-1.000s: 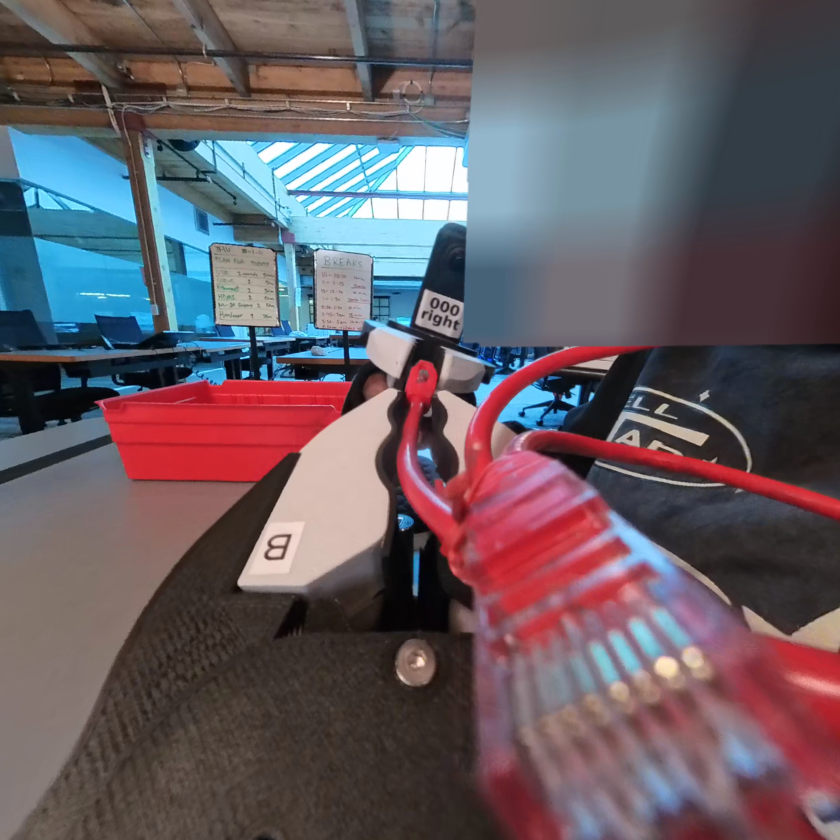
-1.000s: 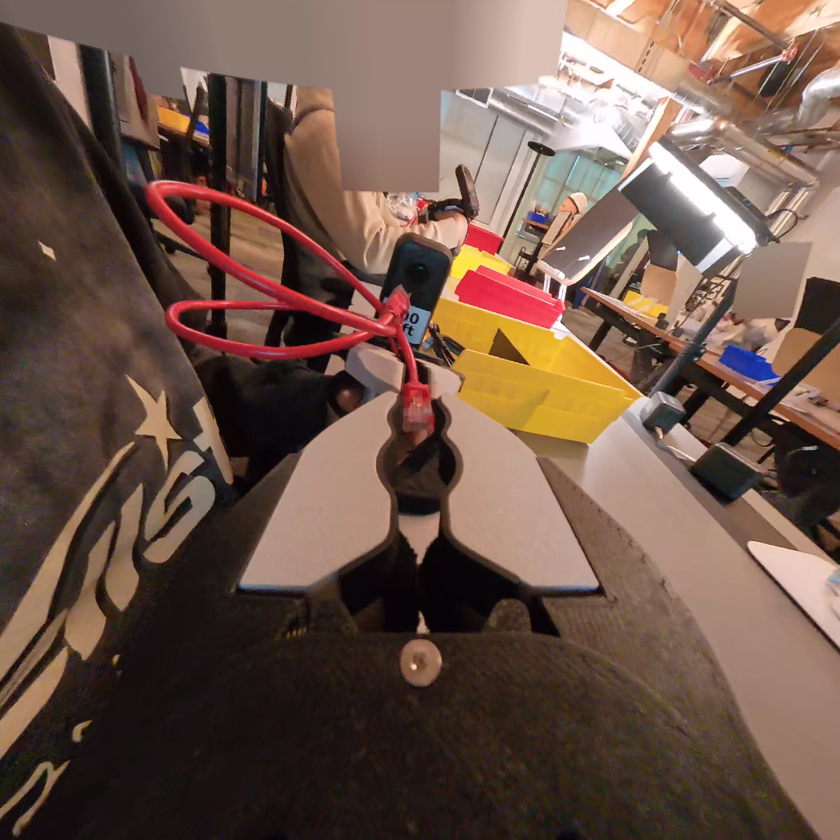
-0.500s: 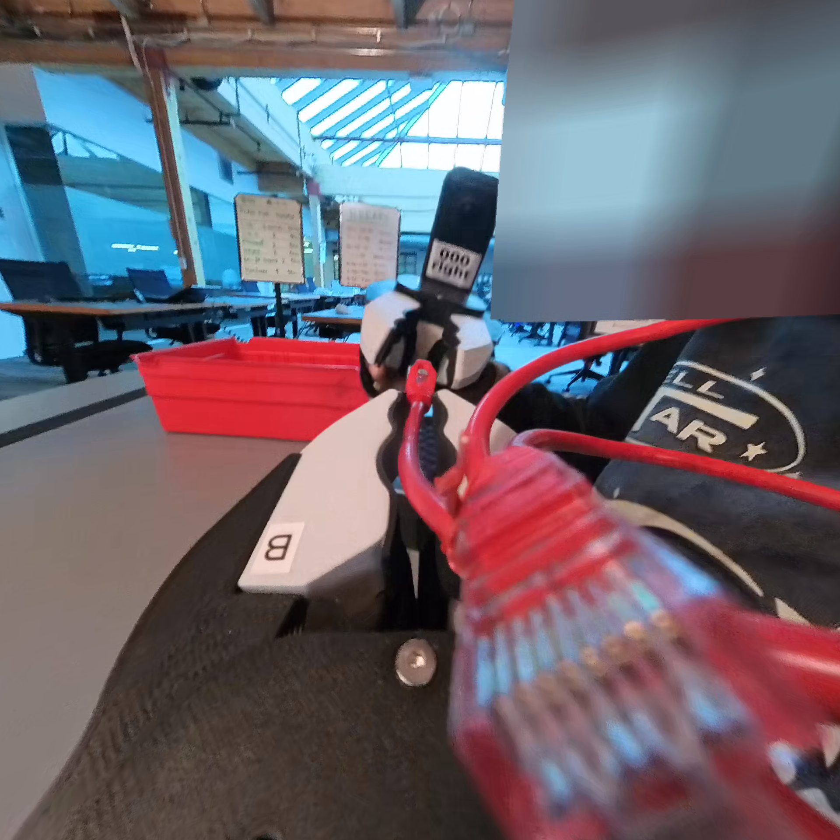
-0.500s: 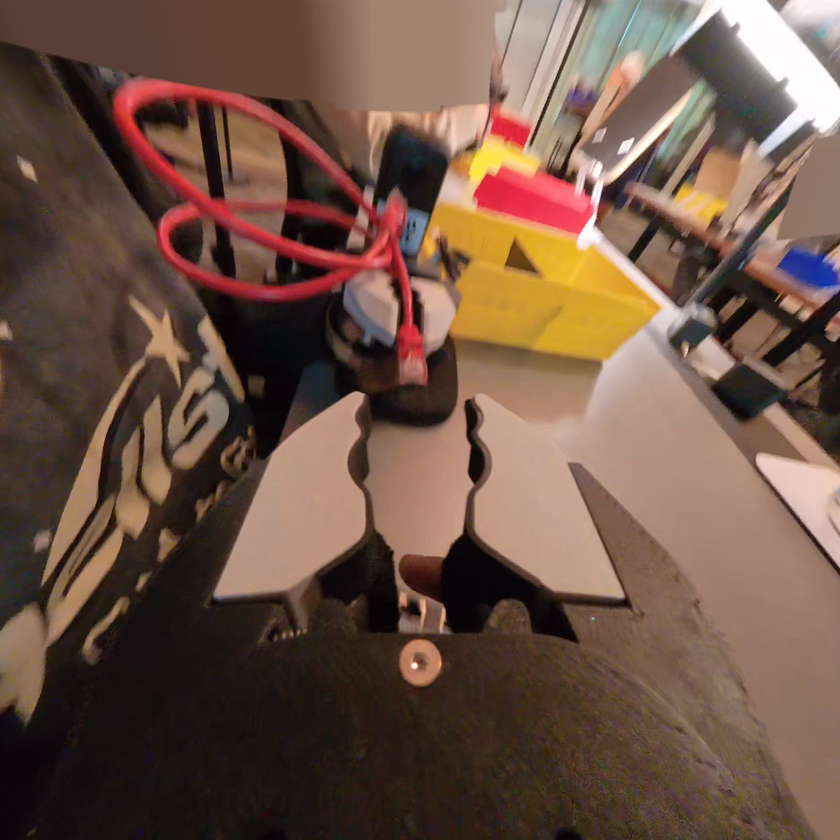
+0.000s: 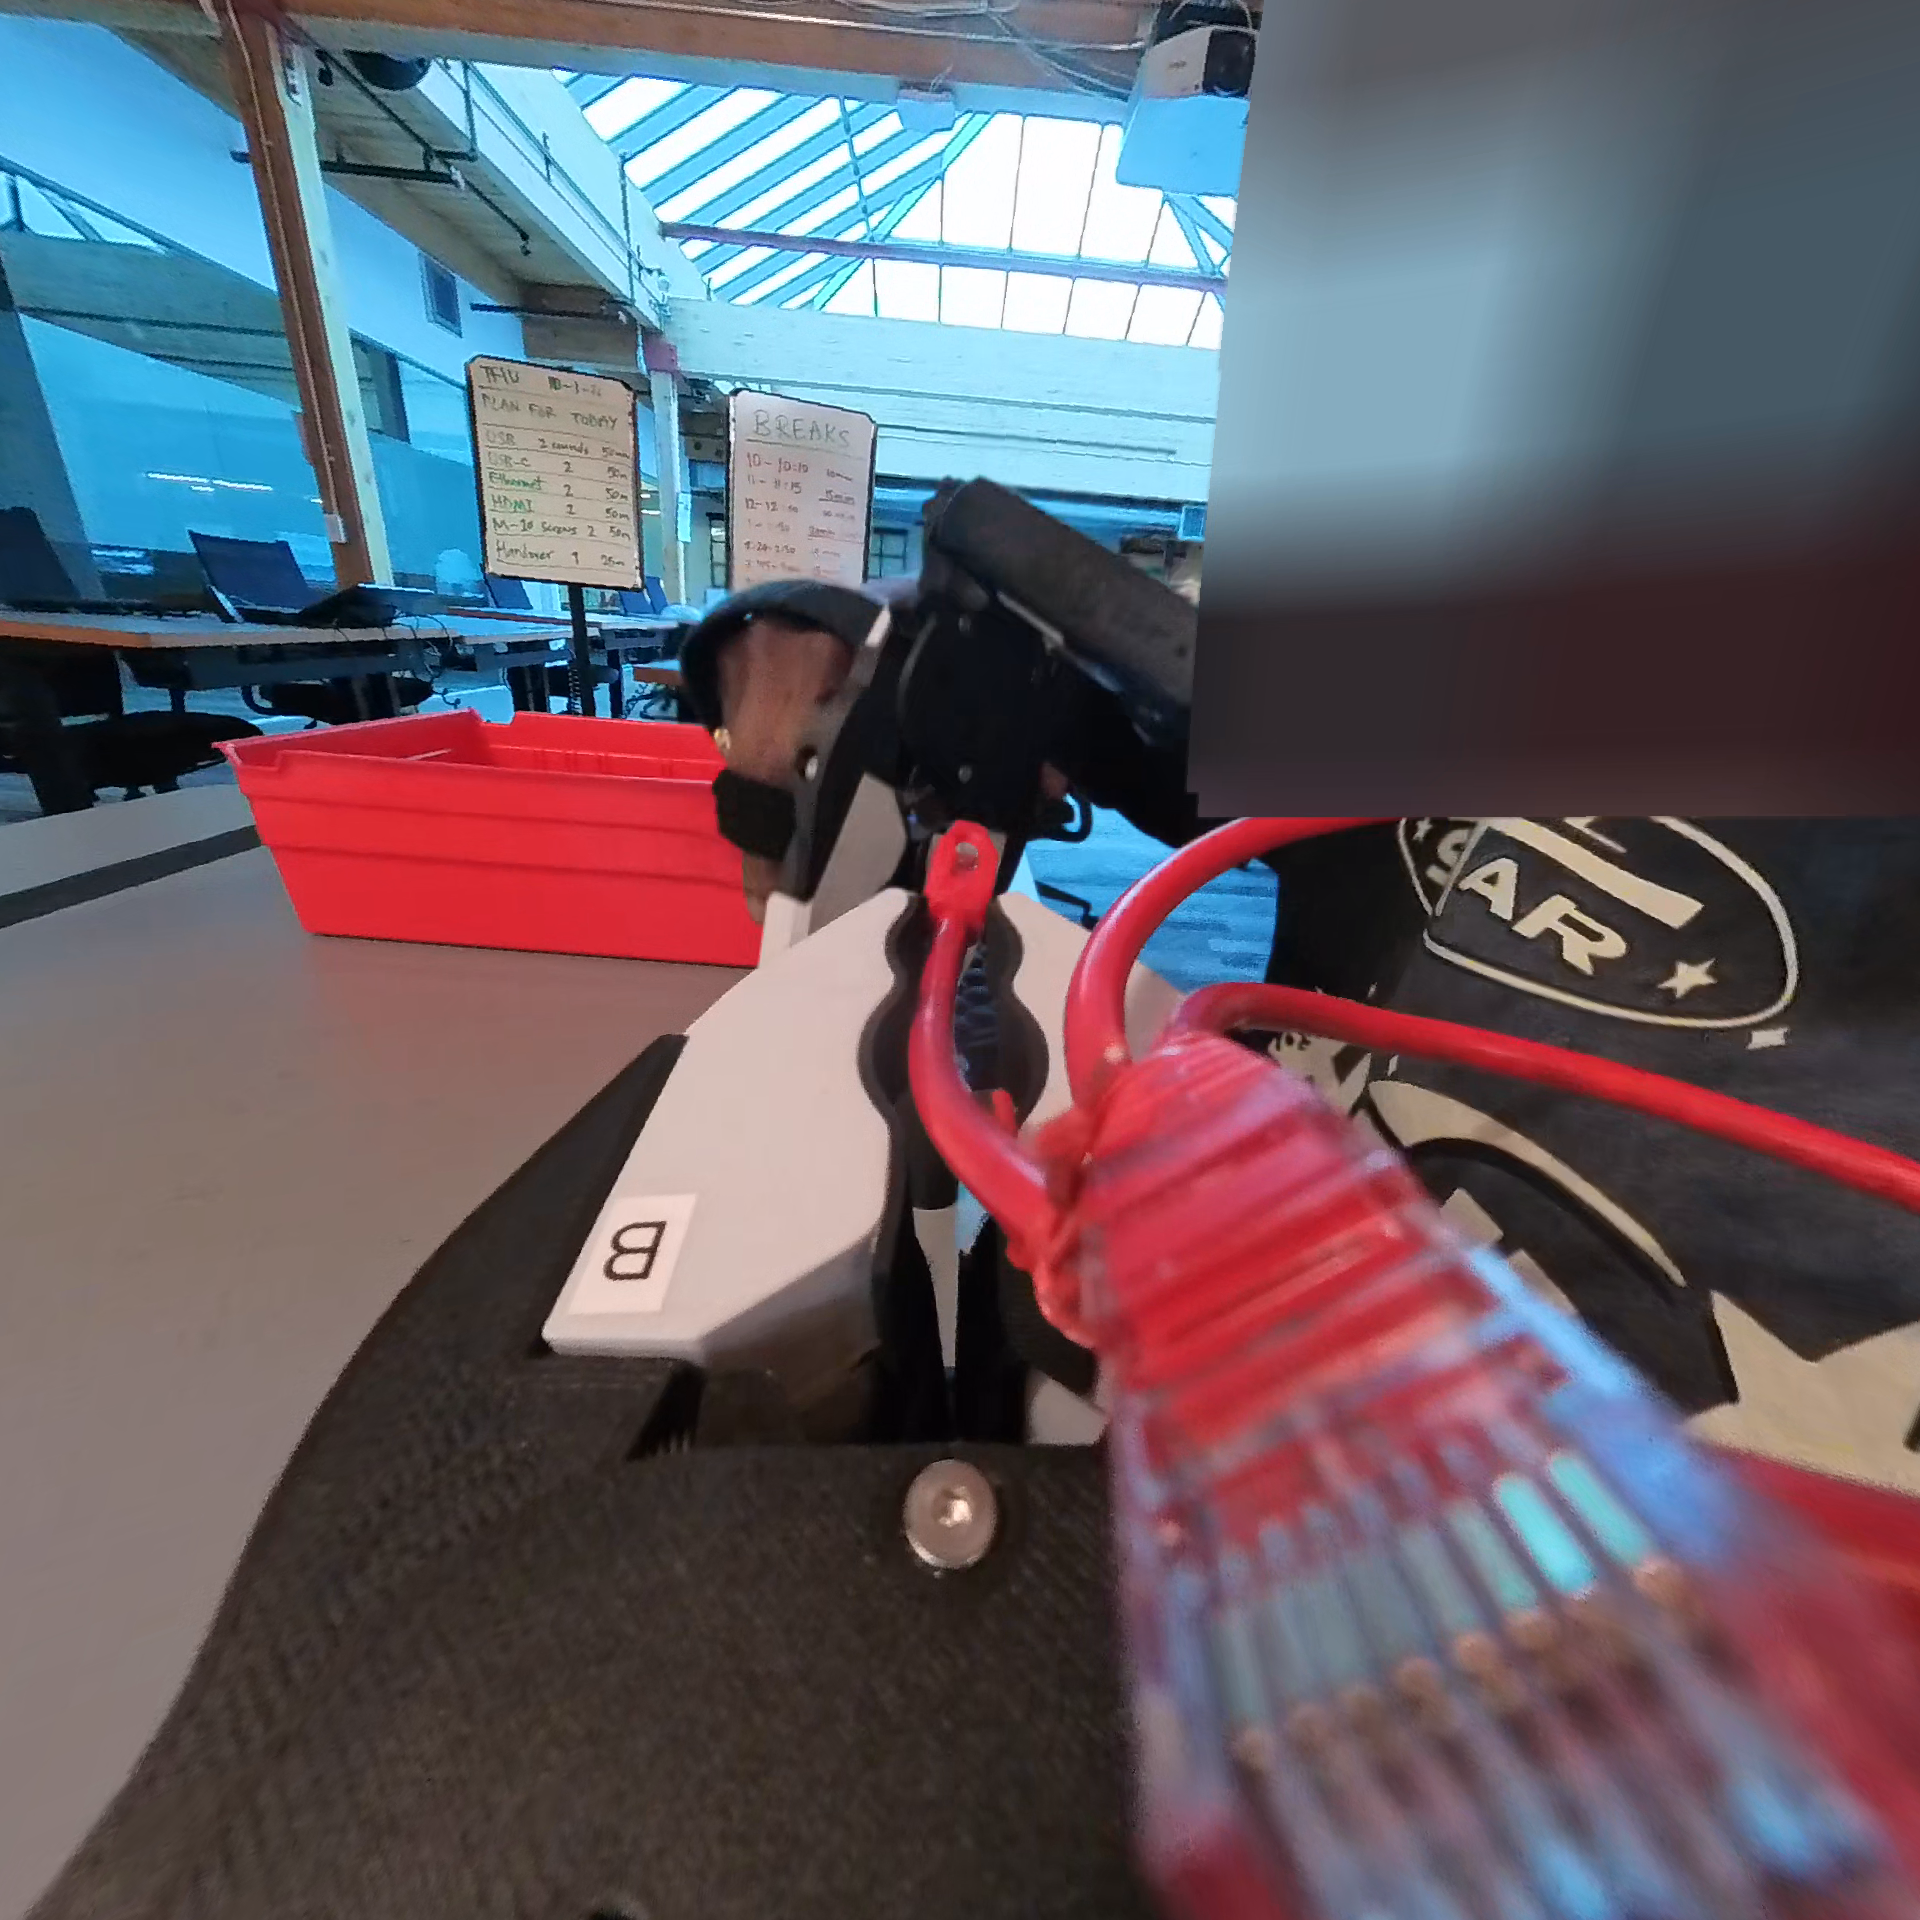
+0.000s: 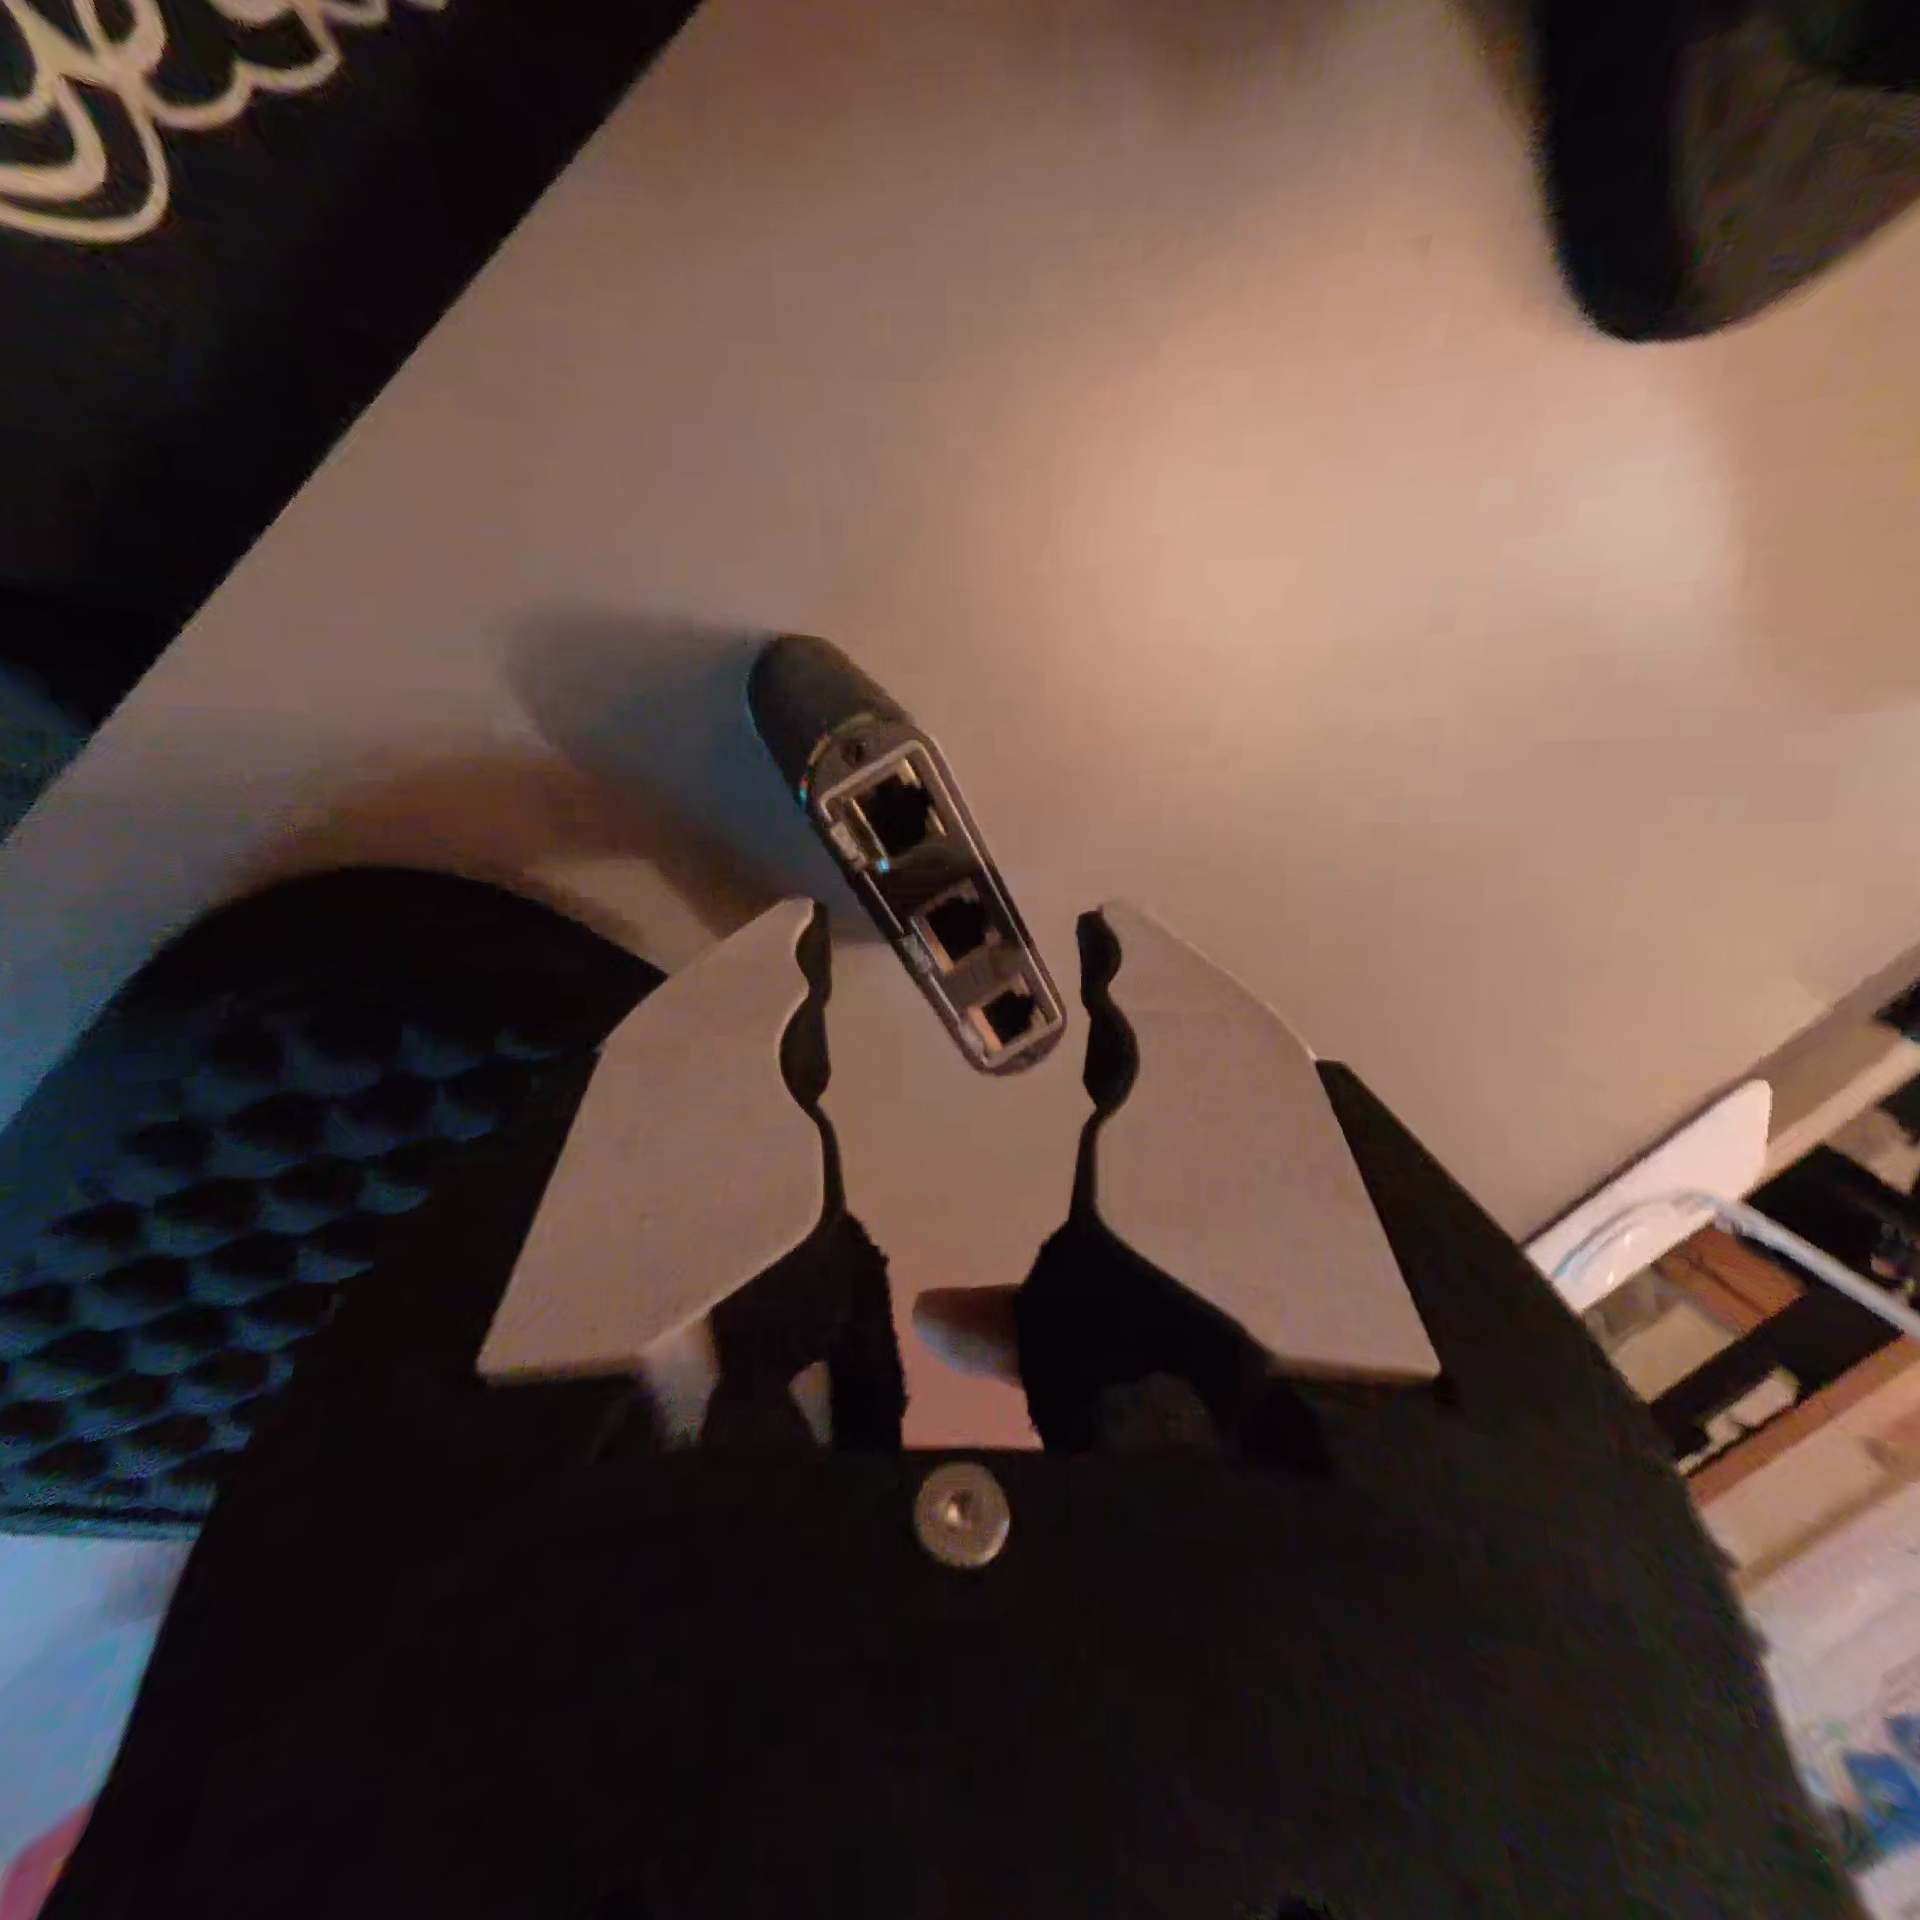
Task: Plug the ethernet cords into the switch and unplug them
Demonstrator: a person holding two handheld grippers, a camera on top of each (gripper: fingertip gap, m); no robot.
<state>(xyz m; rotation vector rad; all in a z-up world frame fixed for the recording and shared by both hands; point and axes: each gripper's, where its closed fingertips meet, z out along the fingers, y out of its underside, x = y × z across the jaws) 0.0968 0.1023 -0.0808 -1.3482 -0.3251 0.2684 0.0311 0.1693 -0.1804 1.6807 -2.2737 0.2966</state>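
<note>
My left gripper is shut on a red ethernet cord, held above the grey table. One small plug end sticks out past the fingertips. The cord loops back, and its other plug hangs blurred close to the camera. My right gripper is open and empty, pointing down at the table. The dark switch lies there with three empty ports facing me; its near end sits between my fingertips, untouched. The right gripper also shows in the left wrist view, tilted downward beyond the left fingertips.
A red bin stands on the table behind the grippers. A person in a dark printed shirt is close on the right. A black honeycomb-textured object lies left of the switch. A dark shape is at the top right. Tip to tip, the grippers are about 15 cm apart.
My right gripper let go of the cord's plug end, opened wide, and swung down over the switch on the table. My left gripper kept its hold on the cord.
</note>
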